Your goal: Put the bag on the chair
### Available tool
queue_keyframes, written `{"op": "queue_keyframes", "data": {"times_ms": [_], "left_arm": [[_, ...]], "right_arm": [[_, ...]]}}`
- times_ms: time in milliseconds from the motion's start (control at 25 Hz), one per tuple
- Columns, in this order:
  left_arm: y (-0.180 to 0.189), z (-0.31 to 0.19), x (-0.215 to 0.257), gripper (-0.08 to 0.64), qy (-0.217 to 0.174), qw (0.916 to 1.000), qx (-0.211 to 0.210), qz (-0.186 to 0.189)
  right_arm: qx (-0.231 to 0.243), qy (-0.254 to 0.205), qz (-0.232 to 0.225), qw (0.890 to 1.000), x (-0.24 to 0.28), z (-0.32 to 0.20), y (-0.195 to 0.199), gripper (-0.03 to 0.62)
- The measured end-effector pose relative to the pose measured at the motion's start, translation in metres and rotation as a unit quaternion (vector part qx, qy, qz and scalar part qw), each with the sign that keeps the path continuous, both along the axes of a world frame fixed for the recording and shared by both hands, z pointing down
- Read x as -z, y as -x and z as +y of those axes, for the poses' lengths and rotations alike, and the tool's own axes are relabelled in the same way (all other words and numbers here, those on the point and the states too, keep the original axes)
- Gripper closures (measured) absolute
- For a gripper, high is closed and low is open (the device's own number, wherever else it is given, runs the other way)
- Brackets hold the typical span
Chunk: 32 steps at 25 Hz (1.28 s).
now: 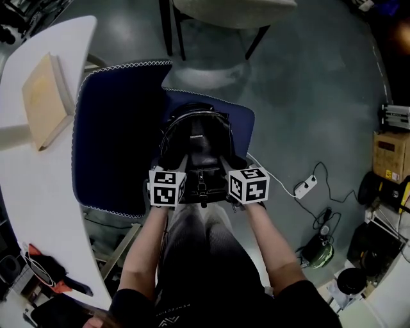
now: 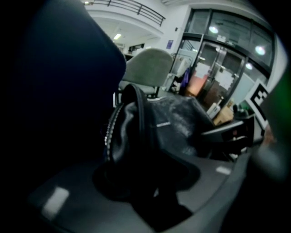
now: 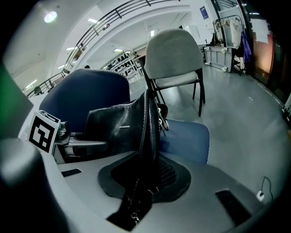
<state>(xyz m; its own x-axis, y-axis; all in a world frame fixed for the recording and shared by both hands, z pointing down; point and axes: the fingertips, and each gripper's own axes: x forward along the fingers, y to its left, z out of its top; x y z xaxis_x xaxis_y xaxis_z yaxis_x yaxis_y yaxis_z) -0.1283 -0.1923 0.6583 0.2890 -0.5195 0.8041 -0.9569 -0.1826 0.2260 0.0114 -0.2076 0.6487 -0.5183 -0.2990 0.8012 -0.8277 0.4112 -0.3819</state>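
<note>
A black leather bag [image 1: 195,138] stands upright on the blue seat [image 1: 242,118] of a chair with a dark blue backrest [image 1: 115,134]. My left gripper [image 1: 179,163] is at the bag's left side. In the left gripper view the bag's zipped edge [image 2: 132,136] lies between the jaws of the left gripper [image 2: 157,200], which stand apart and open around it. My right gripper [image 1: 227,163] is at the bag's right side. In the right gripper view the right gripper [image 3: 141,193] is shut on the bag's edge [image 3: 148,136], and the seat [image 3: 186,141] shows behind it.
A white table [image 1: 38,179] runs along the left with a tan book [image 1: 46,99] on it. A grey chair [image 1: 230,13] stands beyond the blue one. A power strip [image 1: 304,187], cables and boxes [image 1: 391,154] lie on the floor to the right.
</note>
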Motion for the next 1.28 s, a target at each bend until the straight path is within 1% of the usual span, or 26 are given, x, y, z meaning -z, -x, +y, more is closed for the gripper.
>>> {"op": "queue_keyframes", "data": {"times_ms": [440,760,960,1040,1280], "left_arm": [[0.010,-0.009,-0.015,0.313,0.032,0.9991,0.023,0.014],[0.019,-0.014,-0.022,0.269,0.045,0.9979,0.045,0.011],[0.023,-0.014,-0.020,0.246,0.045,0.9979,0.047,0.001],[0.024,-0.013,-0.020,0.241,0.043,0.9979,0.048,-0.003],[0.028,-0.011,-0.015,0.236,0.037,0.9977,0.056,-0.010]], "right_arm": [[-0.003,0.002,0.024,1.000,-0.011,-0.012,0.001,0.492],[-0.009,0.010,0.032,0.999,-0.017,-0.021,0.001,0.460],[-0.017,0.008,0.043,0.999,-0.018,-0.025,-0.002,0.432],[-0.019,0.004,0.048,0.999,-0.019,-0.028,-0.003,0.397],[-0.026,-0.009,0.059,0.998,-0.016,-0.032,-0.008,0.370]]}}
